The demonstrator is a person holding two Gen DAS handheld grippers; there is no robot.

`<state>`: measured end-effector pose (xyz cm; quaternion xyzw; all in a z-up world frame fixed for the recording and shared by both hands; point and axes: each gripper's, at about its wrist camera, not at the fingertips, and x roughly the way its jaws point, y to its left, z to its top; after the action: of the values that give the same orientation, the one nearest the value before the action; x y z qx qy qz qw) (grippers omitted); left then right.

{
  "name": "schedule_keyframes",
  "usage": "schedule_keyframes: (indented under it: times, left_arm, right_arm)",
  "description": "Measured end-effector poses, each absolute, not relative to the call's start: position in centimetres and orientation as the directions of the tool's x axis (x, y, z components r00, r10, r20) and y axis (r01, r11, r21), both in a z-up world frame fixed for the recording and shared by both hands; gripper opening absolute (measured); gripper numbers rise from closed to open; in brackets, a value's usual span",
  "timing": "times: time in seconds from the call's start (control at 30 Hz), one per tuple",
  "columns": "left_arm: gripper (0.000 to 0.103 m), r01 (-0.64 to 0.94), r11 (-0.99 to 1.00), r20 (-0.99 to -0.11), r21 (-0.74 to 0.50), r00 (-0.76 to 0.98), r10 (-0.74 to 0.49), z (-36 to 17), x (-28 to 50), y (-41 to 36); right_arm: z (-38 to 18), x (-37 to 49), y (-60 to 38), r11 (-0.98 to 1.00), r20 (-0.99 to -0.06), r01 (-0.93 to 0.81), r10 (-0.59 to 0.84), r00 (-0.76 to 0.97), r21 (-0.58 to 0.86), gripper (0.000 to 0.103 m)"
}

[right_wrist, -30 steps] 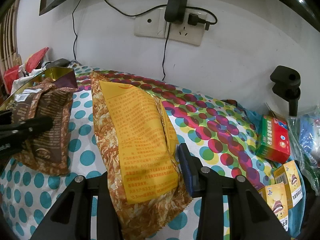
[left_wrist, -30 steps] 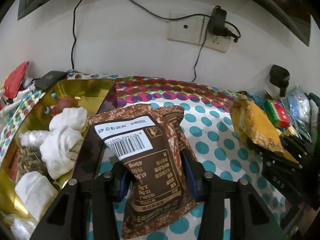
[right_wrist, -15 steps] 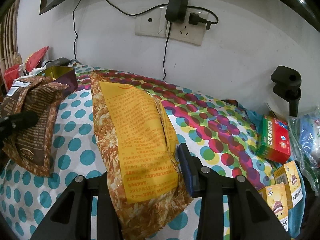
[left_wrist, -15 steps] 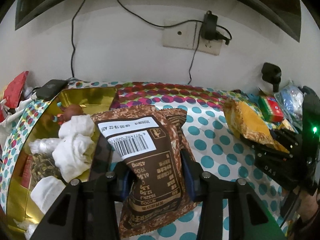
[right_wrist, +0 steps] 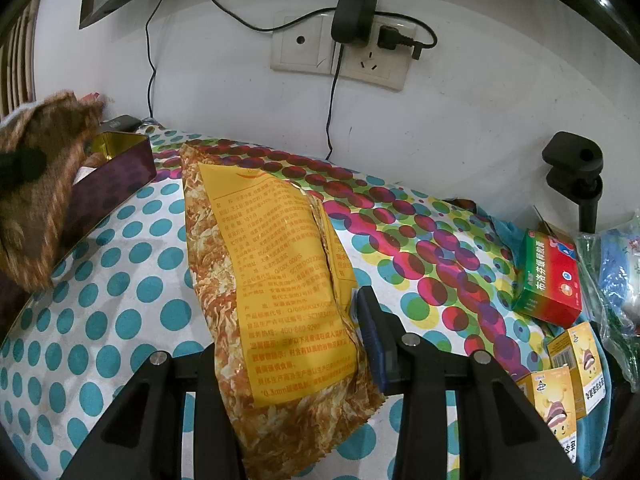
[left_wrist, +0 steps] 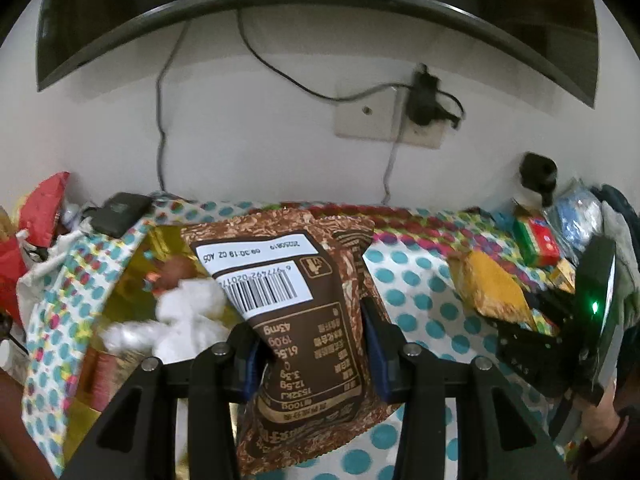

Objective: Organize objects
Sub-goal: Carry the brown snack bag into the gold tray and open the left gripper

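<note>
My left gripper [left_wrist: 310, 354] is shut on a brown snack packet [left_wrist: 296, 312] with a white barcode label, held in the air beside the gold-lined box [left_wrist: 132, 280]. The box holds white wrapped pieces [left_wrist: 188, 316]. My right gripper [right_wrist: 288, 344] is shut on a yellow-orange snack packet [right_wrist: 276, 280], held above the dotted tablecloth [right_wrist: 120, 300]. The brown packet [right_wrist: 36, 208] and the box's dark wall [right_wrist: 116, 188] show at the left of the right wrist view. The yellow packet [left_wrist: 492, 296] shows at the right of the left wrist view.
A red-green medicine box [right_wrist: 550, 280] and small yellow cartons [right_wrist: 560, 384] lie at the right. A black clamp [right_wrist: 576, 172] stands by the white wall with a socket and plugs [right_wrist: 352, 40]. A dark phone [left_wrist: 120, 212] and red bags [left_wrist: 40, 216] lie at far left.
My left gripper has risen and moved left with the brown packet, now beside and above the gold box. The right gripper with the yellow packet has stayed still.
</note>
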<state>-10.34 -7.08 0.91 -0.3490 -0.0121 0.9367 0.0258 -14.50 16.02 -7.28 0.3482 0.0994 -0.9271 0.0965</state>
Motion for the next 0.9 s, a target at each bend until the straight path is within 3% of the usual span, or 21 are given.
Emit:
schedule_keyframes:
  times: [0.33, 0.5, 0.9]
  left_arm:
    - [0.043, 0.052, -0.998, -0.709, -0.048, -0.705, -0.003, 3.9, -13.5, -14.9]
    - [0.043, 0.04, -0.998, -0.786, -0.055, -0.617, 0.019, 2.1, -16.1, -18.0]
    - [0.043, 0.049, -0.997, -0.837, -0.065, -0.546, 0.028, -2.2, -20.6, -19.7]
  right_arm:
    - [-7.3, -14.5, 16.1, -0.961, -0.666, 0.253, -0.114, -0.737, -0.114, 0.037]
    - [-7.3, -14.5, 16.1, -0.959, -0.668, 0.254, -0.109, -0.736, -0.123, 0.037]
    - [-7.4, -14.6, 16.0, -0.956, -0.673, 0.259, -0.103, -0.732, -0.136, 0.037]
